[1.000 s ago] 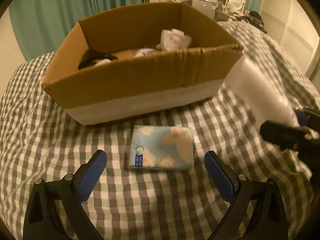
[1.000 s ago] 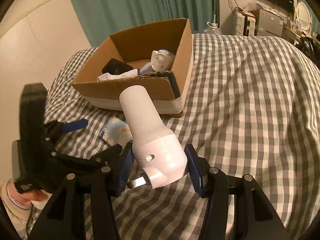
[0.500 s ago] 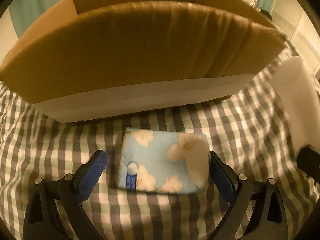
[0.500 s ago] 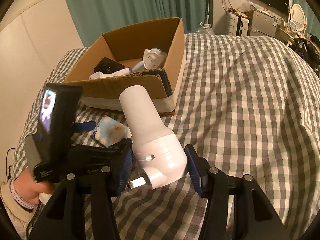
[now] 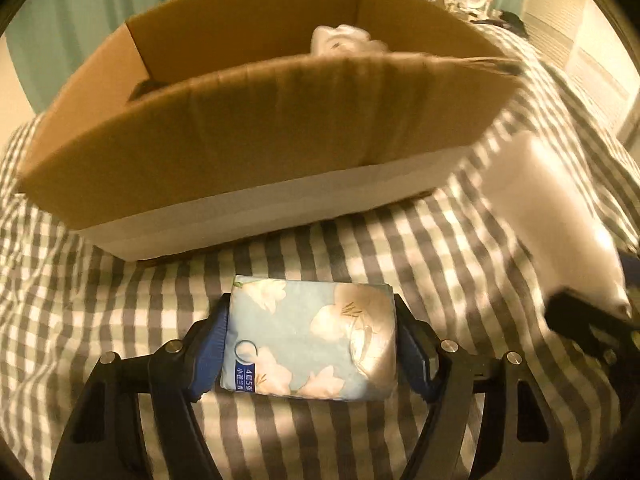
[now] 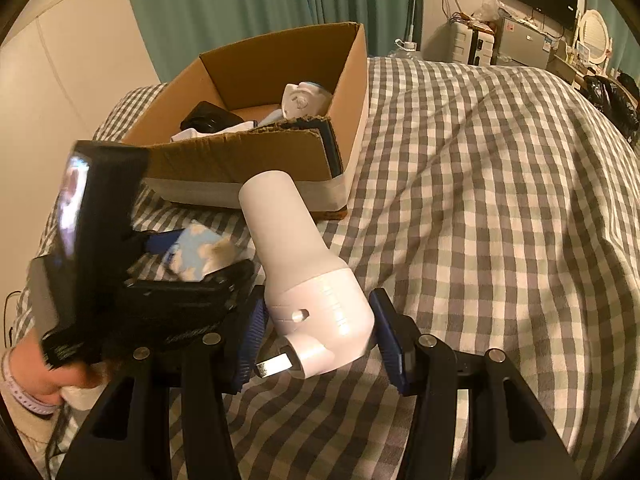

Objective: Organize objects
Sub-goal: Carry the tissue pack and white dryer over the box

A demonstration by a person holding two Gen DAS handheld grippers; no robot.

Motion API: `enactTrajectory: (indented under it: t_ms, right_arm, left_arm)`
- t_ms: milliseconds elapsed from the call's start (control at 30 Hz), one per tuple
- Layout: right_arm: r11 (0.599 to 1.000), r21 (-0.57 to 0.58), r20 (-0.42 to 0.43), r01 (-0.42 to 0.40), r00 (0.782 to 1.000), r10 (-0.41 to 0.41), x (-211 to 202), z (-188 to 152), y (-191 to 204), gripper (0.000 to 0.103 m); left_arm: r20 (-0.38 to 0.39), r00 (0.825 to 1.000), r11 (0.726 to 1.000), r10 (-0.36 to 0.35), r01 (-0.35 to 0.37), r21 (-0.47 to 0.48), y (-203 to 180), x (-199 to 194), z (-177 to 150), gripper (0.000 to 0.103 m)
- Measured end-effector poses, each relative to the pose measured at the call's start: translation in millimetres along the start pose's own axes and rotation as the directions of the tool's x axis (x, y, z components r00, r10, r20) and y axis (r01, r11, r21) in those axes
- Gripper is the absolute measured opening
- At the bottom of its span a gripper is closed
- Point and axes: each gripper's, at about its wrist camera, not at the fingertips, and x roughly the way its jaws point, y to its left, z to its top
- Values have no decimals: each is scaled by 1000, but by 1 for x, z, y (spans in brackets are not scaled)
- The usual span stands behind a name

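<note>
The left gripper (image 5: 312, 344) is closed on a tissue pack (image 5: 312, 340), light blue with white flowers; its two blue pads (image 5: 210, 354) press on the left and right sides of the pack. In the left wrist view I cannot tell if the pack touches the checked bedcover (image 5: 120, 320) or is held a little above it. Just beyond the pack, on the far side, stands a cardboard box (image 5: 260, 140) with a white band along its bottom, and its near wall fills much of the left wrist view. Over this wall a white crumpled thing (image 5: 340, 40) shows inside the box. In the right wrist view the right gripper (image 6: 320, 336) holds a white hair dryer (image 6: 304, 276) at its thick end, one blue pad (image 6: 390, 344) on each side, and the round nozzle points to the far side, toward the box (image 6: 280, 92). The dryer is above the bedcover (image 6: 480, 200), near the right corner of the box. The same dryer shows blurred at the right edge of the left wrist view (image 5: 560, 216). In the right wrist view the box is open and holds a black object (image 6: 204, 118), a white mask-like thing (image 6: 300, 100) and some white cloth (image 6: 192, 134). The left gripper with the tissue pack (image 6: 200, 252) is at the left of that view, near the box. Behind the box hangs a green curtain (image 6: 260, 8).
</note>
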Motion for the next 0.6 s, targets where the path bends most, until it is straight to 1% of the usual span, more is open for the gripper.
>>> enactTrajectory:
  t_ms: [133,300,367,500,600]
  right_arm:
    - [1000,-3,8,13,1000,-13,-2,-4,2,51]
    - [999,-17,32,33,999,-33,-11,-6,6,51]
    - [1000,-21,29,23,999,-22,-15,-2,8,51]
    - [999,-37,74,34,997,-31,-41,7,13,51]
    - [999,-45,112,19,994,-13,-63,19,17,51]
  left_arm:
    - [29,999,1000,13,-13,17,3,-19,-5,75]
    - [82,996,999,36,-37,16,12,-49,-9,75]
    - [98,994,999,38,-40,17,20,-65,-11,75]
    - [146,989,999,33,-33,-3,11,-99,-8,75]
    - [191,981,1000,26,-24,-11,13,-125,8,75]
